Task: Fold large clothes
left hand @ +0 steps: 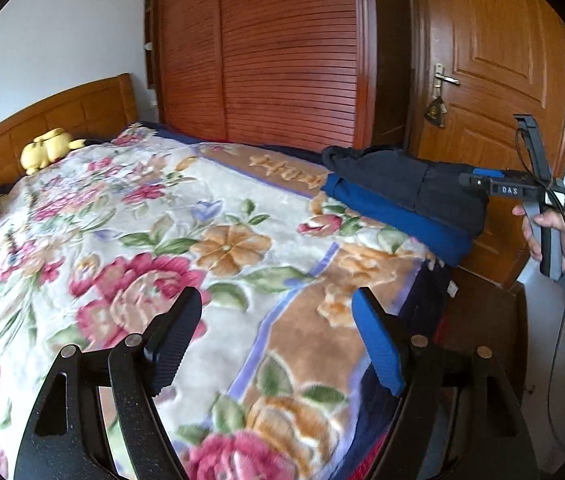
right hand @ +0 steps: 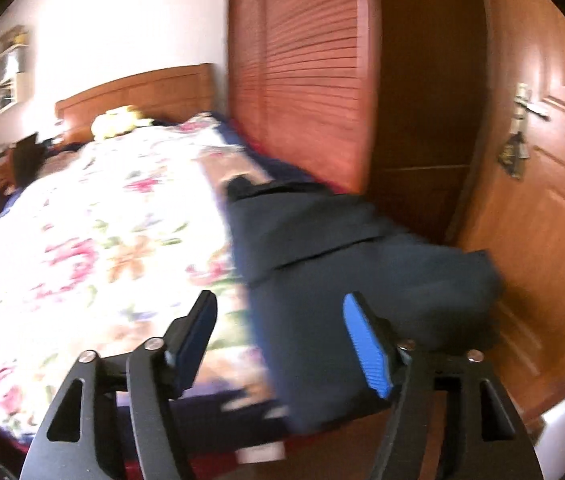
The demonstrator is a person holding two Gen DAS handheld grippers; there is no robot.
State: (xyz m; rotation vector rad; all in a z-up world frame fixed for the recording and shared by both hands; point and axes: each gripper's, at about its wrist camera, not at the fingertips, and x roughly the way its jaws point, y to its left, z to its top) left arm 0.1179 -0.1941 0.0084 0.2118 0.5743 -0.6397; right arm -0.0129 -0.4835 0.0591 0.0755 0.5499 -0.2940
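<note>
A folded pile of dark clothes, a black garment [left hand: 410,176] on top of a blue one [left hand: 398,222], lies at the right corner of the bed's foot. It fills the middle of the blurred right wrist view [right hand: 322,264]. My left gripper [left hand: 278,344] is open and empty above the floral blanket [left hand: 154,240], well short of the pile. My right gripper [right hand: 282,344] is open and empty just in front of the pile's near end. In the left wrist view it shows from the side [left hand: 482,180], held in a hand next to the pile.
The bed has a wooden headboard [left hand: 54,120] with a yellow plush toy [left hand: 48,152] in front of it. A slatted wooden wardrobe [left hand: 266,52] stands behind the bed and a wooden door [left hand: 494,80] beside the pile. A dark footboard [left hand: 482,312] edges the bed's corner.
</note>
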